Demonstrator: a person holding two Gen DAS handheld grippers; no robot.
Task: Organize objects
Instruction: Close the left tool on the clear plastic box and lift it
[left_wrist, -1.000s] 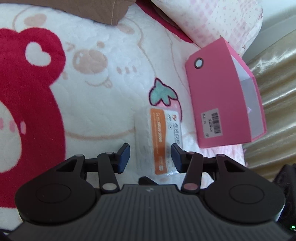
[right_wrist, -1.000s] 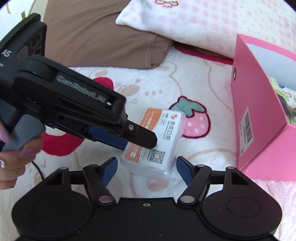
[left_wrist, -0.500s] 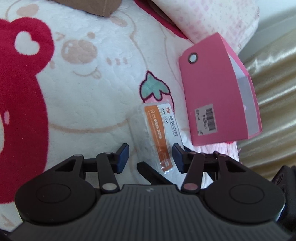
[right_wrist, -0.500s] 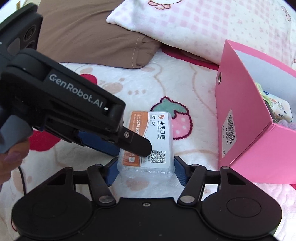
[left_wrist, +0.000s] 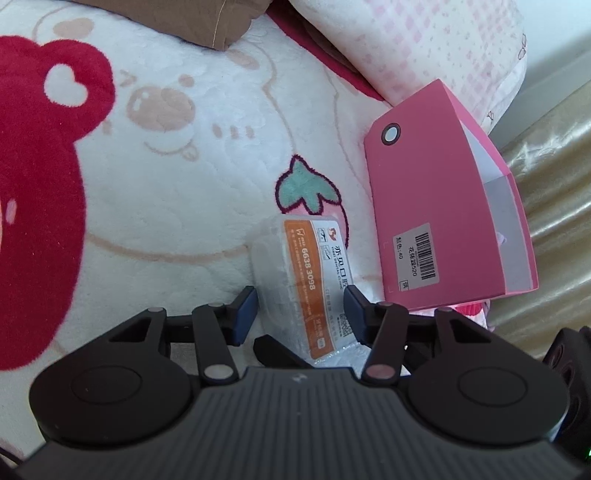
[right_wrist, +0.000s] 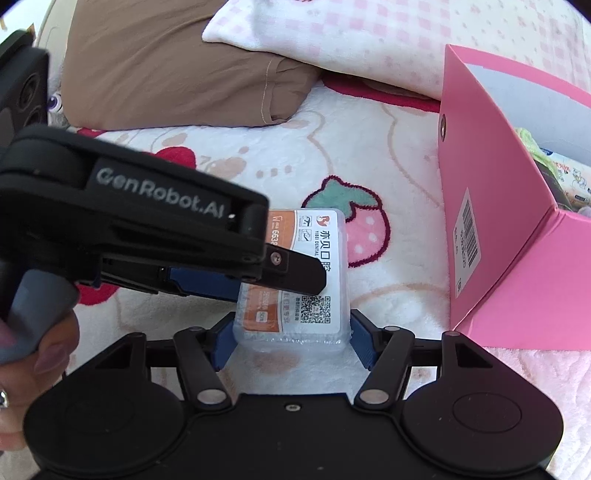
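A clear plastic box with an orange and white label (left_wrist: 310, 280) lies on the white plush blanket, also in the right wrist view (right_wrist: 306, 273). My left gripper (left_wrist: 300, 314) is open, its blue pads on either side of the box's near end. It reaches in from the left in the right wrist view (right_wrist: 258, 273). My right gripper (right_wrist: 291, 339) has its blue pads against both sides of the box's near end. A pink open box (left_wrist: 443, 221) stands to the right, with packets inside (right_wrist: 554, 173).
A brown pillow (right_wrist: 177, 66) and a pink checked pillow (right_wrist: 369, 40) lie at the back. The blanket (left_wrist: 166, 192) has red bear and strawberry prints. A glossy beige cover (left_wrist: 554, 177) lies beyond the pink box.
Both grippers have moved in on the clear box. The right gripper's pads have come from wide apart to the box's sides. The left gripper's pads now straddle it.
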